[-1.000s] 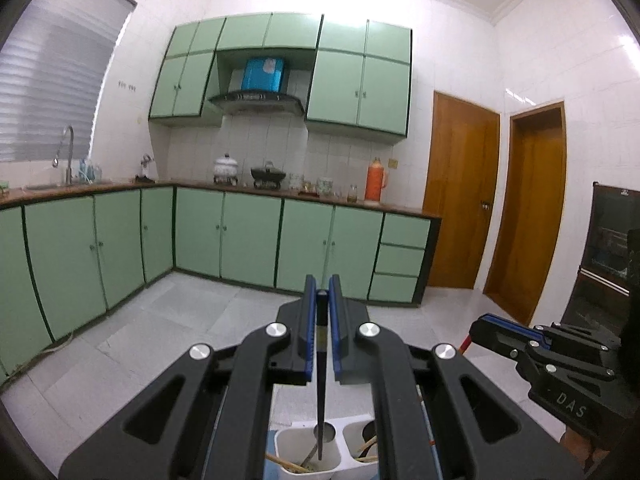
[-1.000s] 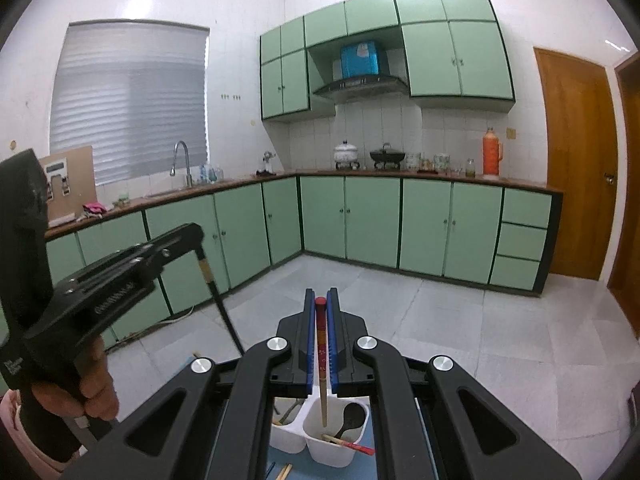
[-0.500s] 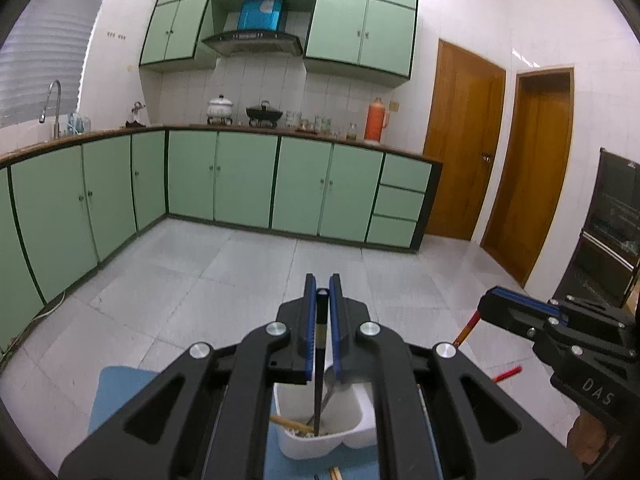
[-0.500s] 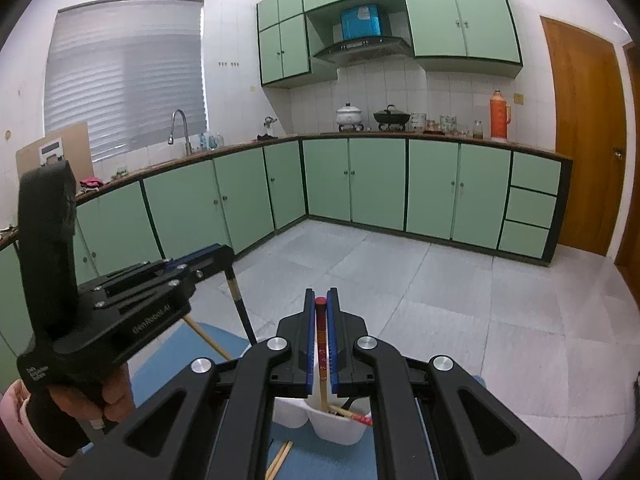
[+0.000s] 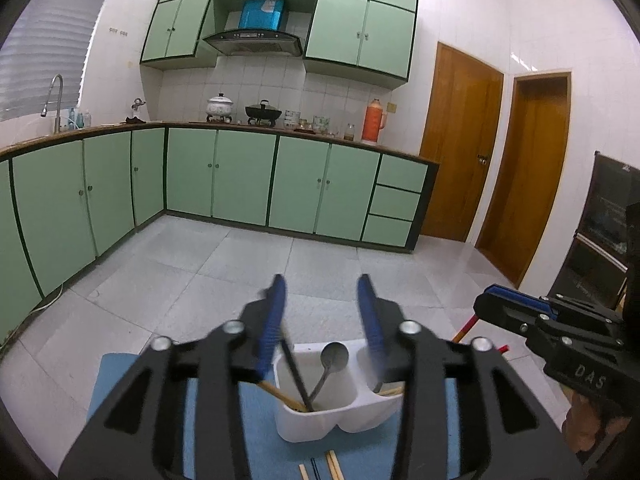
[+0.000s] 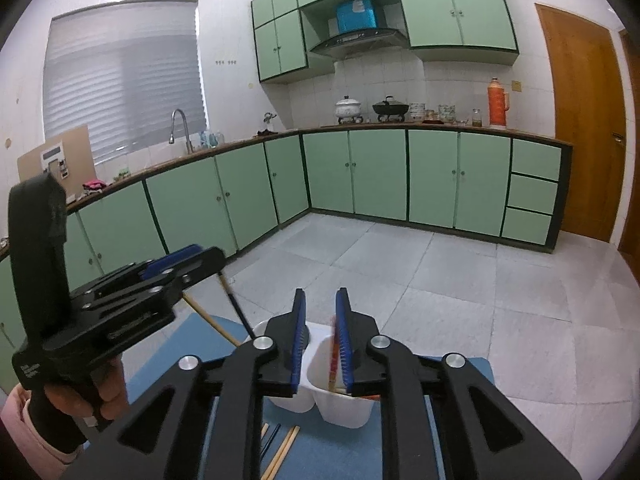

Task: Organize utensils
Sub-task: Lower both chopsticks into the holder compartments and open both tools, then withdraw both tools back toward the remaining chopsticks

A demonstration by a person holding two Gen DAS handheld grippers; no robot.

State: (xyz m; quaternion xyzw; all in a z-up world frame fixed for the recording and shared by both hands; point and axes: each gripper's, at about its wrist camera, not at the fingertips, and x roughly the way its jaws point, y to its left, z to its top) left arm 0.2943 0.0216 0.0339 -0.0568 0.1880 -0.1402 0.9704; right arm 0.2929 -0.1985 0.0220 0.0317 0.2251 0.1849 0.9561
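A white two-compartment utensil holder (image 5: 320, 420) stands on a blue mat (image 5: 256, 440). My left gripper (image 5: 322, 292) is open above it. A black chopstick (image 5: 296, 376) leans in the left compartment beside a metal spoon (image 5: 334, 356) and a wooden chopstick (image 5: 280, 394). My right gripper (image 6: 320, 304) is open over the holder (image 6: 344, 412); a red chopstick (image 6: 333, 356) stands in the right compartment, against the right finger. The right gripper also shows at the right of the left wrist view (image 5: 492, 300).
Loose wooden and black chopsticks (image 6: 280, 448) lie on the mat (image 6: 460, 368) in front of the holder. Green cabinets (image 5: 240, 180) line the far walls across a tiled floor (image 5: 240, 272). Wooden doors (image 5: 460, 140) stand at the right.
Both grippers have opened. The left one let go of the black chopstick into the left compartment; the right one let go of the red chopstick into the right compartment.
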